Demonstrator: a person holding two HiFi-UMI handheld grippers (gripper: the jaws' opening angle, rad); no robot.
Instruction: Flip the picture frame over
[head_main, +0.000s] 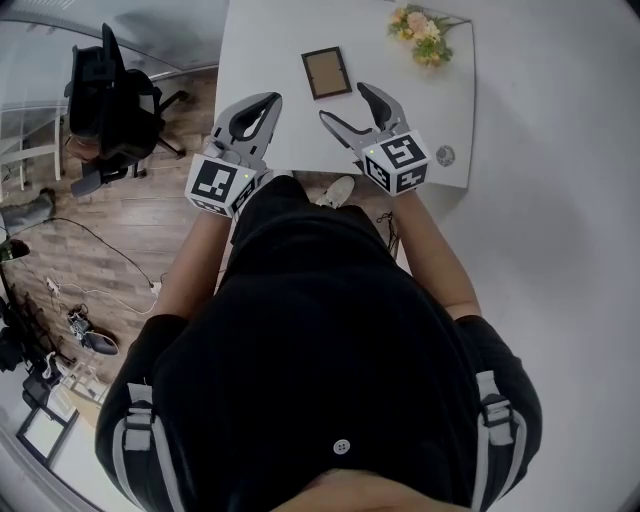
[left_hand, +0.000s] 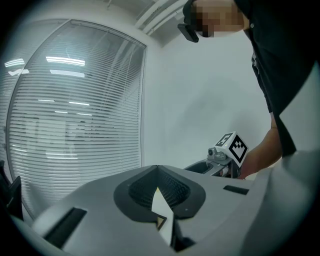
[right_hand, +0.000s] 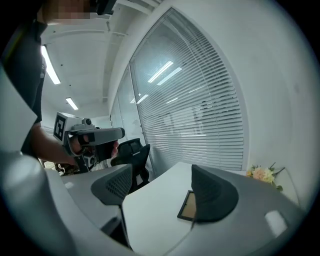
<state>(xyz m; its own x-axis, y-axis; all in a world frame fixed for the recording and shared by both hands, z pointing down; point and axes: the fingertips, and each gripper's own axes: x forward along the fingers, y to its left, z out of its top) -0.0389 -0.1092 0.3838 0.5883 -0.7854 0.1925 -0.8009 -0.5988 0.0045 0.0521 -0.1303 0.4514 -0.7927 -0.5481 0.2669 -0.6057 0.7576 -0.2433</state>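
The picture frame (head_main: 326, 73), dark-edged with a brown panel facing up, lies flat on the white table (head_main: 270, 50) toward its far side. Both grippers hover over the table's near edge, short of the frame. My left gripper (head_main: 273, 99) is shut, its pads meeting with nothing between them (left_hand: 158, 172). My right gripper (head_main: 343, 103) is open and points toward the frame. In the right gripper view the frame (right_hand: 188, 206) shows between the two spread fingers (right_hand: 216, 194), partly hidden by the right-hand one.
A bunch of pale flowers (head_main: 421, 35) lies at the table's far right corner, and a small round disc (head_main: 445, 155) sits near its front right edge. A black office chair (head_main: 110, 100) stands on the wooden floor to the left. Blinds (right_hand: 200, 125) line the wall.
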